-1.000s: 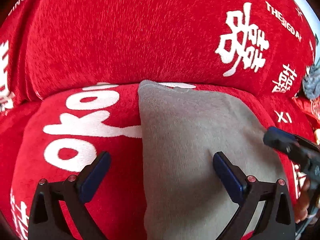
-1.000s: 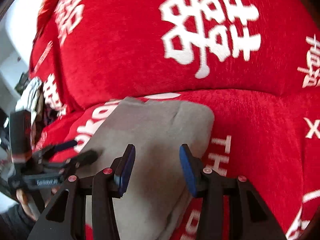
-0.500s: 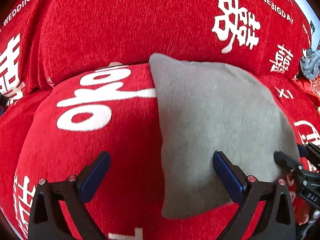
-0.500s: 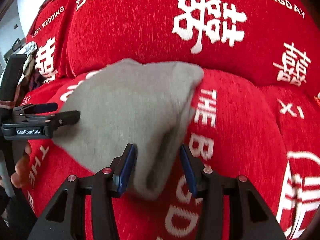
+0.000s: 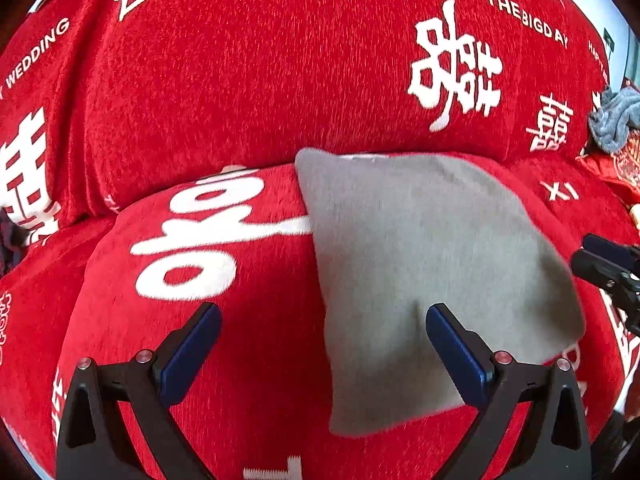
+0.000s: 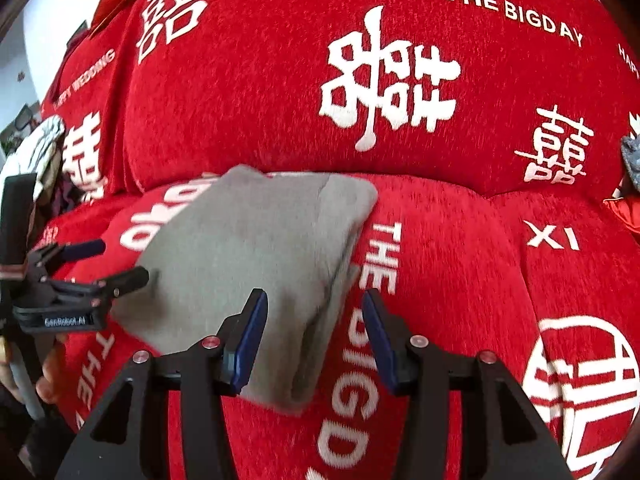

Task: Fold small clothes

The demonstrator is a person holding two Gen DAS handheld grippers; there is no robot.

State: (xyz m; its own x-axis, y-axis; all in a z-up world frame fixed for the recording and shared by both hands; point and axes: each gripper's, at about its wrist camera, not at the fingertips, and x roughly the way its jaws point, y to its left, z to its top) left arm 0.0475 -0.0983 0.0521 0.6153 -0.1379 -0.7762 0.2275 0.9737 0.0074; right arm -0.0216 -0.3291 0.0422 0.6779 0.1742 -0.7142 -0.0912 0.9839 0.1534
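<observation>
You work in a home: a sofa [image 6: 400, 80] with red wedding cover, and loose clothes [image 5: 614, 120] on its side.

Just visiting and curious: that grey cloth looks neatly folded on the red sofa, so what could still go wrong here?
The grey cloth lies on a rounded red cushion and could slide or fall open. Its right edge sits between the open right gripper's fingers, which might catch it. The left gripper is also open, one finger over the cloth.

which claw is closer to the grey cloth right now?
Roughly equal. Left claw straddles the grey cloth's left edge, one finger over it. Right claw straddles its right folded edge. Both open, neither gripping.
</observation>
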